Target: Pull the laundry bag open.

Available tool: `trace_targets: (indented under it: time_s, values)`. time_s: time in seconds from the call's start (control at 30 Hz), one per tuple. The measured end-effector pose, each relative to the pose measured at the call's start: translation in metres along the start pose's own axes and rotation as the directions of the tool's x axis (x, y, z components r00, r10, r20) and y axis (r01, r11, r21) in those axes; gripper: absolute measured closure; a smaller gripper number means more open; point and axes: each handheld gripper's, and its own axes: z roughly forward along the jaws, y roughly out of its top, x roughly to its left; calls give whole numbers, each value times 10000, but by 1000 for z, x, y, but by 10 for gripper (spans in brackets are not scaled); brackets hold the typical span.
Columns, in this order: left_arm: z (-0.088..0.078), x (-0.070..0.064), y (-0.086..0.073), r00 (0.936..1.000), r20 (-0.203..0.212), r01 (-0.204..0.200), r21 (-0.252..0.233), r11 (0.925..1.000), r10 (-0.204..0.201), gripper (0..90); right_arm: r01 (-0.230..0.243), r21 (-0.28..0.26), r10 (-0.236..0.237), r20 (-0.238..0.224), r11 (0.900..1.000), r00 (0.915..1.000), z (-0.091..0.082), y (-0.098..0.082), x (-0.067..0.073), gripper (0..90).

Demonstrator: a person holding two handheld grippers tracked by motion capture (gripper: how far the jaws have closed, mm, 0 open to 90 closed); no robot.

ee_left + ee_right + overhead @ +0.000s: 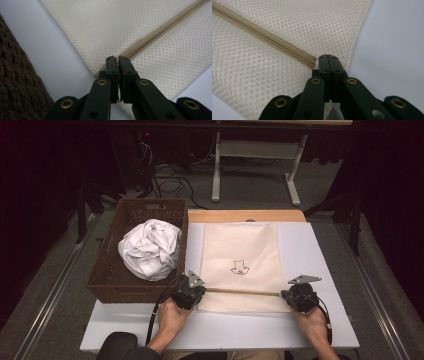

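A cream mesh bag with a small black drawing lies flat on the white table. Its tan zipper runs straight across the near end. My left gripper is shut at the zipper's left end, and in the left gripper view its jaws pinch the bag where the zipper starts. My right gripper is shut at the right end. In the right gripper view its jaws close on the bag's edge by the end of the zipper.
A brown wicker basket stands at the table's left and holds a crumpled white cloth; its weave is close beside my left gripper. A wooden strip lines the table's far edge. Cables and a stand are on the floor behind.
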Motion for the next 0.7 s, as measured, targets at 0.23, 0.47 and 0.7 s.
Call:
trace_targets:
  time_s: [0.23, 0.47, 0.7]
  values:
    - [5, -3, -3, 9998, -142, -127, 38, 9999, 128, 857, 104, -38, -104, -74, 9999, 9999, -2, -1, 1, 900]
    - [9, -5, -4, 10000, 52, -71, 41, 10000, 71, 823, -50, -310, 33, -552, 9995, 9985, -5, -1, -3, 808]
    - [9, -5, -5, 9990, 449, 77, -298, 9995, -63, 639, -52, -612, 4, -785, 9981, 9969, -10, 1, -2, 745]
